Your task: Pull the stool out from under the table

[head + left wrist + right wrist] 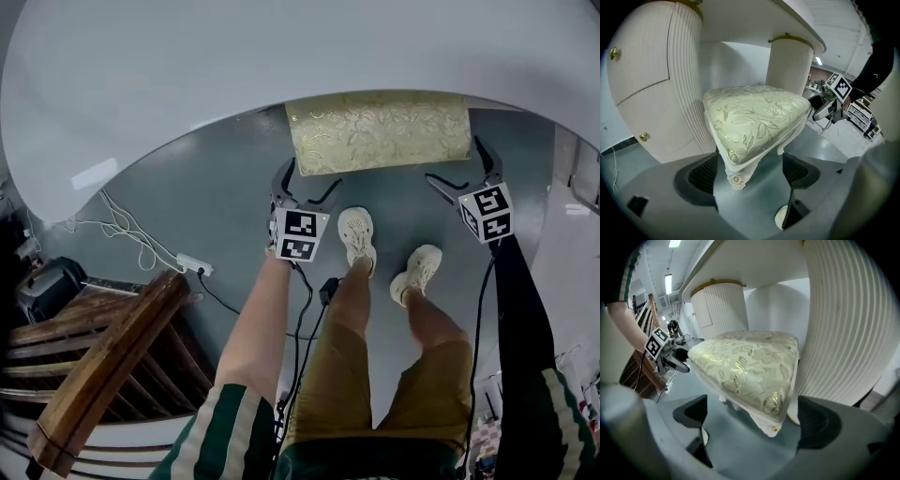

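Item: stool (378, 131), upholstered seat in pale gold leaf-pattern fabric, white frame. Location: on the grey floor (234, 206) at 12 o'clock from the person's shoes (356, 234). Its rear part is under the white desk (187, 66) and its front edge shows past the desk rim. It stands between fluted pedestals (790, 65).

Left gripper (307, 187): at the stool's 7 o'clock corner, jaws apart, the corner between them, not clamped.

Right gripper (459, 173): at the stool's 4 o'clock corner, jaws apart, the corner between them, not clamped.

Also present: wooden rack (103, 366) at 8 o'clock; power strip (194, 266) with cable at 9 o'clock.
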